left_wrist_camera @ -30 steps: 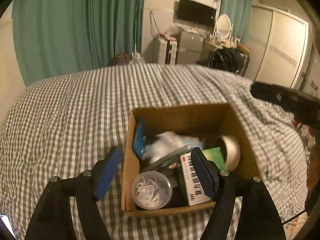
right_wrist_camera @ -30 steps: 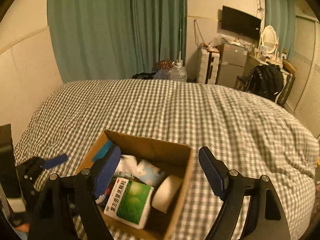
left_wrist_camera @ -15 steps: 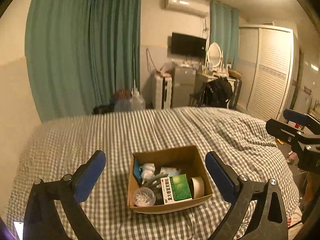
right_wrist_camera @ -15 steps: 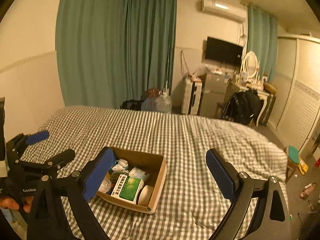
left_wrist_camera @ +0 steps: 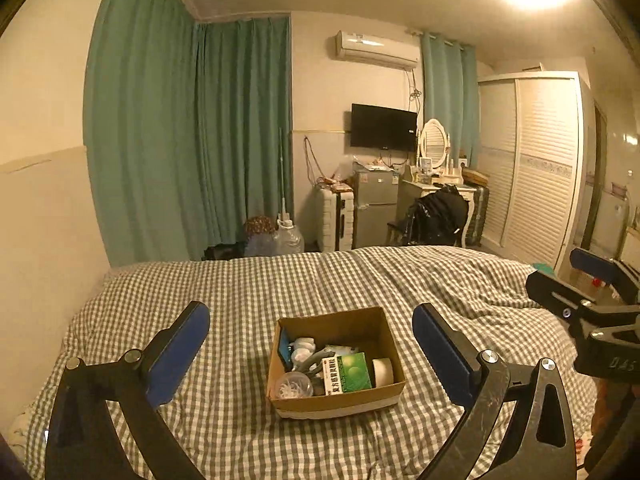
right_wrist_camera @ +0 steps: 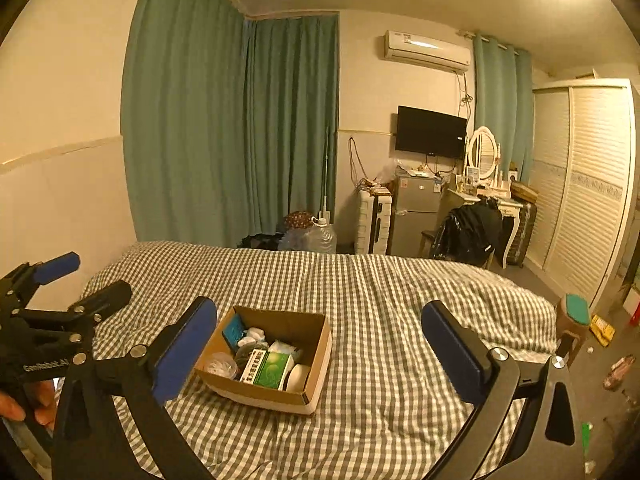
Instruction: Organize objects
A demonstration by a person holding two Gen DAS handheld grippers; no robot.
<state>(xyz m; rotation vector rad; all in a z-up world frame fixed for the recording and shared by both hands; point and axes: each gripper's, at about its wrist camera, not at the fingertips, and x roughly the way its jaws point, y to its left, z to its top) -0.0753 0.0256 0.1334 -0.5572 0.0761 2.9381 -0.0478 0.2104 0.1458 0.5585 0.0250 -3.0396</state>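
An open cardboard box sits on the checked bedspread. Inside lie a green and white carton, a tape roll, a clear round tub, a blue item and white wrapped things. My left gripper hangs open, well above and in front of the box, holding nothing. My right gripper is open too, also raised and empty. Each gripper shows at the edge of the other's view, the right gripper and the left gripper.
Beyond the bed stand teal curtains, a water jug, a small fridge, a wall TV, a dressing table with a mirror and a white wardrobe. A stool and litter lie on the floor at the right.
Both grippers have pulled up and back from the box, which now looks small and far. The fingers of both stand wider apart than a second ago.
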